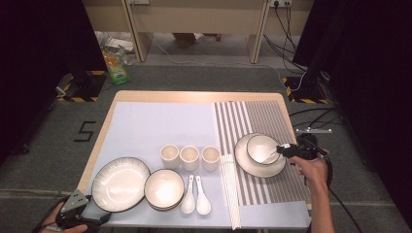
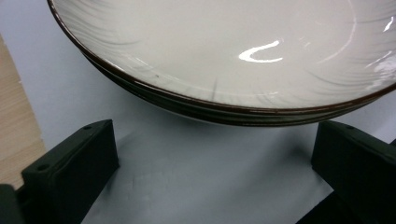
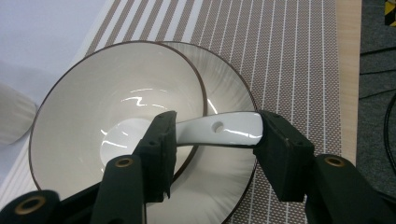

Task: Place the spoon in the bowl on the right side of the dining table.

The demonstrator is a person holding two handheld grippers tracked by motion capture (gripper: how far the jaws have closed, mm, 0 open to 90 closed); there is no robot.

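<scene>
Right gripper (image 3: 212,154): jaws apart around the spoon (image 3: 219,129) handle, grip apparently slackening. Spoon lies in the bowl (image 3: 93,116), handle over its rim. Step: placing spoon. Next: back straight off without dragging the handle.

The high camera is looking forward and down over the whole table (image 1: 194,96). The left gripper camera is sitting low and very close, facing the large plate (image 2: 224,51) (image 1: 120,184). The right gripper camera is peering closely down at the bowl (image 3: 88,116) (image 1: 261,145) and spoon (image 3: 219,130) on the striped mat (image 3: 289,51).
</scene>
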